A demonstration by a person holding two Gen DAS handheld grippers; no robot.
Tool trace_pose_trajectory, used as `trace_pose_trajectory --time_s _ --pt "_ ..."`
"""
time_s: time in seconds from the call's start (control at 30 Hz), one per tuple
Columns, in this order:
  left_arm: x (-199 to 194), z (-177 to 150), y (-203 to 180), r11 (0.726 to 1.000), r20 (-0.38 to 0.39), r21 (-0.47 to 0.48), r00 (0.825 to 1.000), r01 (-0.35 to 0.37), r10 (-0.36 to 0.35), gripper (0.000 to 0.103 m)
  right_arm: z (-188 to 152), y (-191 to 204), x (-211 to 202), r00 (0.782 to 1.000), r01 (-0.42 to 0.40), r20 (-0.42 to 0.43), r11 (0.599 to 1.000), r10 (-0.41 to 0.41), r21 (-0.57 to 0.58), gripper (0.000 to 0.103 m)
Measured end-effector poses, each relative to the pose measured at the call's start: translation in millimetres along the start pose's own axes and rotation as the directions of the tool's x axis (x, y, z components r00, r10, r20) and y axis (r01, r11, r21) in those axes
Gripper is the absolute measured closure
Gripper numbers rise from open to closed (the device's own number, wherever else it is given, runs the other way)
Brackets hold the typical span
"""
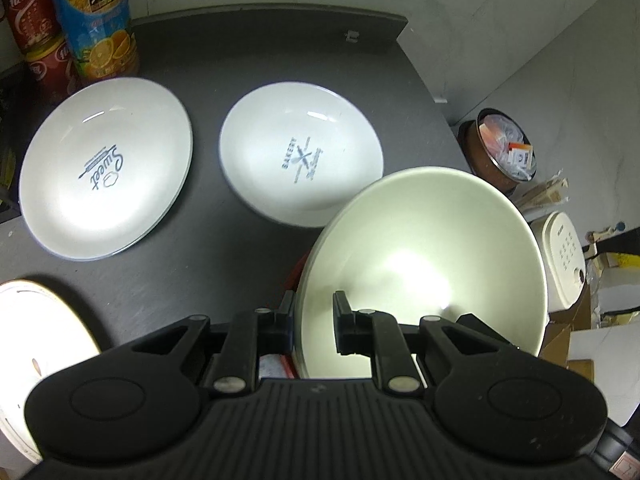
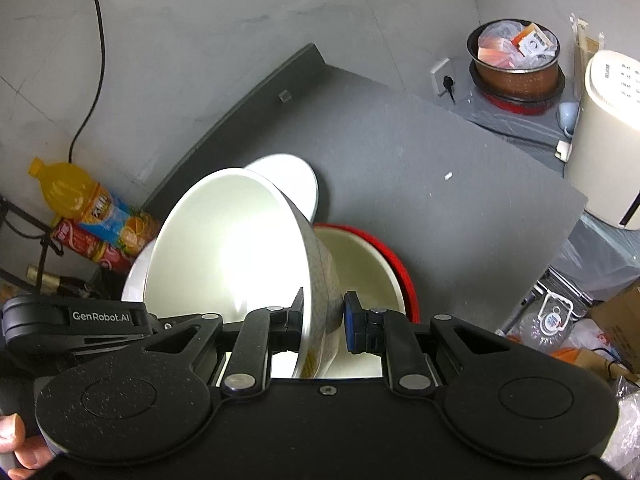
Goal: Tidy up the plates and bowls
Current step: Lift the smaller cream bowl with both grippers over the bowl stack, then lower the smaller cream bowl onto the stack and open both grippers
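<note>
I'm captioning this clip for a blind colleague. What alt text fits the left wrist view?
The left gripper pinches the rim of a tilted cream bowl above a dark table. Two white plates lie flat beyond, one printed "Sweet", one "Bakery". An orange juice bottle and red cans stand at far left.

Home kitchen corner: rice cooker (image 1: 560,260), juice bottle (image 1: 96,20), plates on dark counter (image 1: 248,56).
</note>
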State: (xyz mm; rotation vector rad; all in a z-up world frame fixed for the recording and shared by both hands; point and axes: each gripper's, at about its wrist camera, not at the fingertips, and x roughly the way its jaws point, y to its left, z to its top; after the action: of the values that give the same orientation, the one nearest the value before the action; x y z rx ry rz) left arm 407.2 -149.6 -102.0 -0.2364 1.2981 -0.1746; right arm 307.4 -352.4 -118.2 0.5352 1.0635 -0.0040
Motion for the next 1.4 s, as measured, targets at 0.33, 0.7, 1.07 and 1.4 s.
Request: trace_pose_trajectory --time_s 0.33,0.7,1.07,1.4 --pt "15.8 -13.9 6.9 1.000 -0.040 0.012 0.999 0.006 -0.005 0.087 -8.4 -4.4 4.9 0.998 0.069 -0.002 0.997 -0.069 -0.024 0.084" --pt "28.3 -12.1 11.0 0.999 -0.041 -0.034 0.999 -0.037 0.036 0.086 -1.1 -7.1 3.2 0.998 0.068 0.002 0.995 -0.068 -0.068 0.074" --pt "30.7 -10.4 10.3 0.998 -0.043 -0.055 0.998 -0.039 0.037 0.086 6.1 -11.9 0.6 0.997 0.074 0.026 0.990 -0.071 -0.121 0.082" --pt "24.4 -12.9 13.6 0.997 -0.032 -0.067 0.999 -0.032 0.030 0.084 11.5 -13.9 4.3 0.998 0.051 0.041 0.990 -0.046 -0.129 0.097"
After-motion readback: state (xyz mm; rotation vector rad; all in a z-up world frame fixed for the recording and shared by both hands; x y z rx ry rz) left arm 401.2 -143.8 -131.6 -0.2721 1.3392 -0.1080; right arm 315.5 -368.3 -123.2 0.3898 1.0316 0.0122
